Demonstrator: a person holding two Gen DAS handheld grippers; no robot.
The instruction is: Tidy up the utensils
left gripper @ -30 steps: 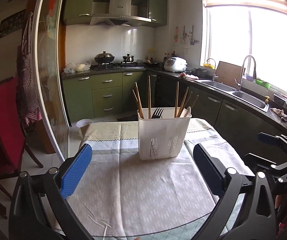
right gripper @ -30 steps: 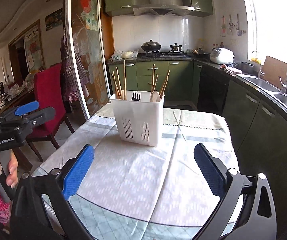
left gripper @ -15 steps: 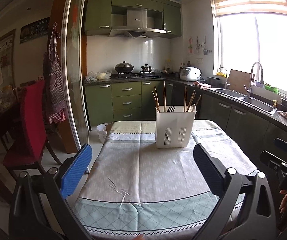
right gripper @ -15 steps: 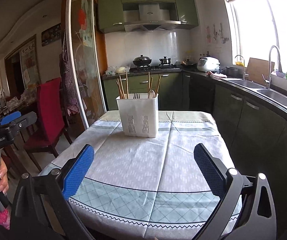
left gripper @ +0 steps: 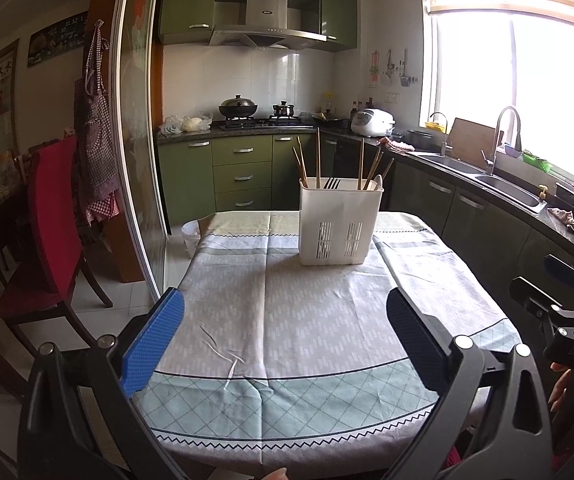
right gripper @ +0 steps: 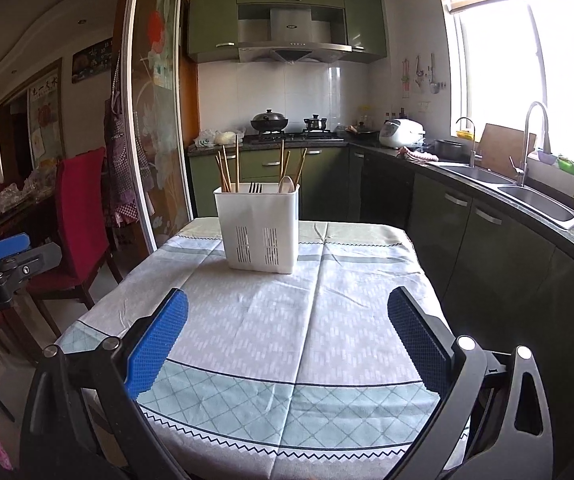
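A white slotted utensil holder (left gripper: 340, 224) (right gripper: 258, 229) stands upright near the far end of the cloth-covered table (left gripper: 287, 320) (right gripper: 287, 320). Several wooden chopsticks (left gripper: 318, 160) (right gripper: 229, 170), a dark fork (left gripper: 331, 183) (right gripper: 255, 188) and a pale spoon (right gripper: 286, 184) stick out of it. My left gripper (left gripper: 283, 322) hangs open over the table's near end, well short of the holder, with nothing between its blue pads. My right gripper (right gripper: 285, 322) is likewise open and empty, held back from the holder.
A red chair (left gripper: 53, 224) (right gripper: 79, 216) and a glass sliding door (left gripper: 139, 140) flank the table's left. Green cabinets with a double sink (left gripper: 499, 188) (right gripper: 527, 196) run along the right. A small white bin (left gripper: 191, 236) sits on the floor by the far left corner.
Both grippers have pulled back from the holder, which looked close a second ago and now stands farther off. Both stay open and empty.
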